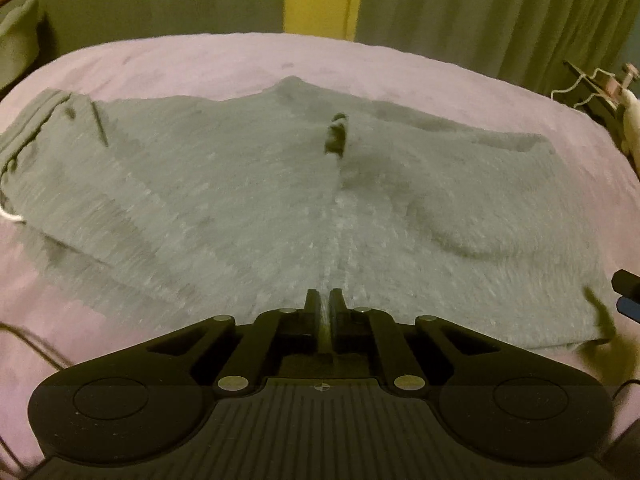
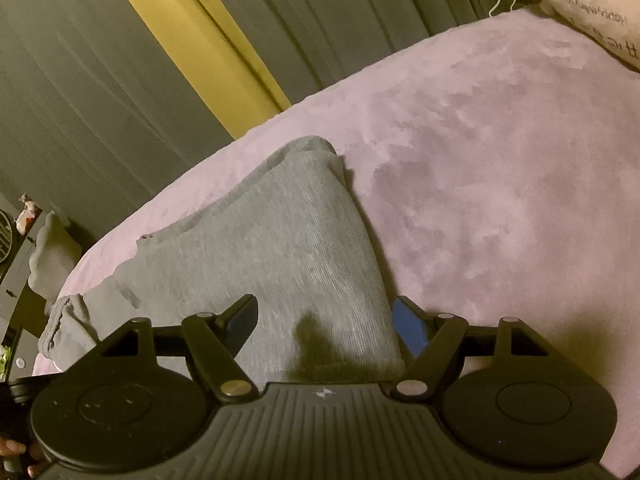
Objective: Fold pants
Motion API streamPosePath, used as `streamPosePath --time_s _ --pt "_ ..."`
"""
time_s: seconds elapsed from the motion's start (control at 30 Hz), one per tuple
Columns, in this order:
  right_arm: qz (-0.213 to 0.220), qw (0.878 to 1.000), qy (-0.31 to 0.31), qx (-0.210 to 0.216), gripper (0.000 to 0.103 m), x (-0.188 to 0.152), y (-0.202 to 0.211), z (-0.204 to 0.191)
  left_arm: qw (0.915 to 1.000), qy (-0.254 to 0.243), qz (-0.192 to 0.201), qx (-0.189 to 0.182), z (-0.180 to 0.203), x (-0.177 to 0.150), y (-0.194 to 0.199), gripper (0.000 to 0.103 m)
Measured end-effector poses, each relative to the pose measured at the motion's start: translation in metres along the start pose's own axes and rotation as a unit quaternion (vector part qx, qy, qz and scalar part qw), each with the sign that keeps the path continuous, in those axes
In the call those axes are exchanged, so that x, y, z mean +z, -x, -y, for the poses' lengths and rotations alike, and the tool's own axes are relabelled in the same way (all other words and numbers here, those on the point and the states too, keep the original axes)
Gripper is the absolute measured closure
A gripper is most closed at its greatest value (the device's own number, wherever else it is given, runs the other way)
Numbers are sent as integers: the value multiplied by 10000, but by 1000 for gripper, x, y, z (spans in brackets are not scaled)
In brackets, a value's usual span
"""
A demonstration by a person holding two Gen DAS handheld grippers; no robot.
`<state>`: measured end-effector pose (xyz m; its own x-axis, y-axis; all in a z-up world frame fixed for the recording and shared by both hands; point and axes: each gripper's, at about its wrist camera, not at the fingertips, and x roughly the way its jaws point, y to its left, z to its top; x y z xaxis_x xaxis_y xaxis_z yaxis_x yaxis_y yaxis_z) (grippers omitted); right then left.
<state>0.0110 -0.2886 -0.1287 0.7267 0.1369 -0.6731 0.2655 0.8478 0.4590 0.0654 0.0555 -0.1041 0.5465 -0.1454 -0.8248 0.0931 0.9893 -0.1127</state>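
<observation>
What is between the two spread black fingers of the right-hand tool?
In the right wrist view, the right gripper stands open over the bed, and a stretch of the grey knit pants lies between its fingers.

L gripper (image 1: 328,300) fingers pinched nearly together, R gripper (image 2: 326,320) fingers spread wide, tilted

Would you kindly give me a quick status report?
Left tool shut on pants. Right tool open, straddling the fabric. Pants spread on pink bedcover. No obstruction seen.

One pair of grey pants (image 1: 248,184), two claws (one per hand), one pillow (image 2: 592,4).
</observation>
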Motion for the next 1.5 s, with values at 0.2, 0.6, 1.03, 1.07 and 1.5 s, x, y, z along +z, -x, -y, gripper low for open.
streamPosePath --time_s 0.2,0.6,1.03,1.07,1.5 --pt "57 9999 90 -29 28 4 3 -3 9955 218 -10 924 -33 2 1 102" --pt "71 9995 310 -80 28 5 0 -18 9914 744 38 1074 -73 6 9 100" --pt "82 9975 705 -55 24 5 -12 -48 9585 2333 875 1385 -189 17 25 6" --pt "59 9976 687 -76 24 5 -14 -48 9569 2411 991 1279 -200 20 27 6" --pt "-90 9967 792 -157 24 -1 -31 -65 9339 3413 1006 351 -290 37 -30 6"
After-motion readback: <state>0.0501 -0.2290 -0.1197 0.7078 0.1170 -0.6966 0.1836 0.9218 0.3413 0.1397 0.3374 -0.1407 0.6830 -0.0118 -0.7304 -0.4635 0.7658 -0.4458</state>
